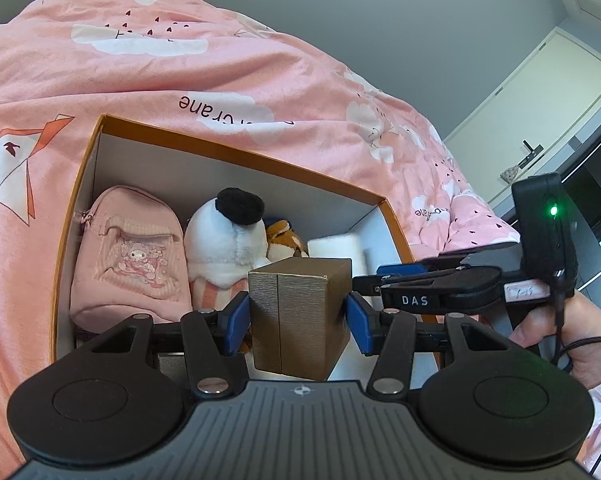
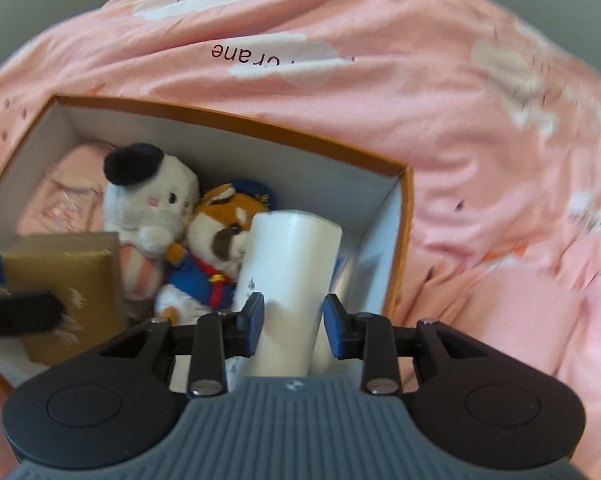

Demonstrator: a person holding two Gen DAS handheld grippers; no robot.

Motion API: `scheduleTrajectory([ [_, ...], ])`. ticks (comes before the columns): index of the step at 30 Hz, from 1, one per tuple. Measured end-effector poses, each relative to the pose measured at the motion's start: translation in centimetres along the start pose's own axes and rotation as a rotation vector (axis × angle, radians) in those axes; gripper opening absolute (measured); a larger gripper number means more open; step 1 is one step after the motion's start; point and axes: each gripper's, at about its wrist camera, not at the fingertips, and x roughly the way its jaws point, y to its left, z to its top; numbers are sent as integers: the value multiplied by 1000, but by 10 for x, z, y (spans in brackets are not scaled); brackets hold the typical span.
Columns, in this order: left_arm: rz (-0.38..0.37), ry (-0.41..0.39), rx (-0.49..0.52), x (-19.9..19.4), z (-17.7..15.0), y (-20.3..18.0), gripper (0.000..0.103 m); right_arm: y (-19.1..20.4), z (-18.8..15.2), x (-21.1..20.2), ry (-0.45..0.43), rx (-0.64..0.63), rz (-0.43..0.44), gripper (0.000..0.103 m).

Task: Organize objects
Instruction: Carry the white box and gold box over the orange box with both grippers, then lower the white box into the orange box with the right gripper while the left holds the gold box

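Left wrist view is showing the left gripper (image 1: 298, 320) clamping its blue pads on a gold box (image 1: 298, 320), holding it upright over the near end of the orange box (image 1: 236, 160), which is sitting on a pink quilt (image 1: 180, 60). Already lying inside are a pink pouch (image 1: 126, 256), a white plush (image 1: 224, 240) and an orange plush (image 1: 286, 240), so most of the packing is looking done. Over on the right wrist view, the right gripper (image 2: 294, 330) is straddling a white cylinder (image 2: 290, 272) standing in the right end of the box. Its right pad is sitting clear of the cylinder, so the jaws are looking apart, the cylinder between them and seemingly let go. Judging from this, the cylinder is in place, and what is remaining is setting the gold box down and releasing it
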Motion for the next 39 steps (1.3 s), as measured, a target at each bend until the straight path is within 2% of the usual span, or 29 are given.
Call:
scheduleTrajectory([
  [6,1,2,3,1,1,-1,59,8,-1,1,-17,-164,-86,34],
  [11,3,2,4,2,1,0,59,11,-3,-4,-17,-221,-22,31],
  [16,4,7,6,3,3,-1,59,21,-7,-4,19,-253,51,27],
  [21,6,8,10,3,4,-2,59,30,-11,4,54,-269,49,28],
  [25,6,6,12,4,5,-2,59,35,-16,14,90,-316,8,26],
  [30,5,9,15,5,6,-3,59,37,-21,26,111,-387,-49,12],
  [36,2,11,19,6,7,-3,59,37,-25,35,117,-444,-36,11],
  [39,-6,7,23,5,7,0,59,31,-21,28,111,-431,15,11],
])
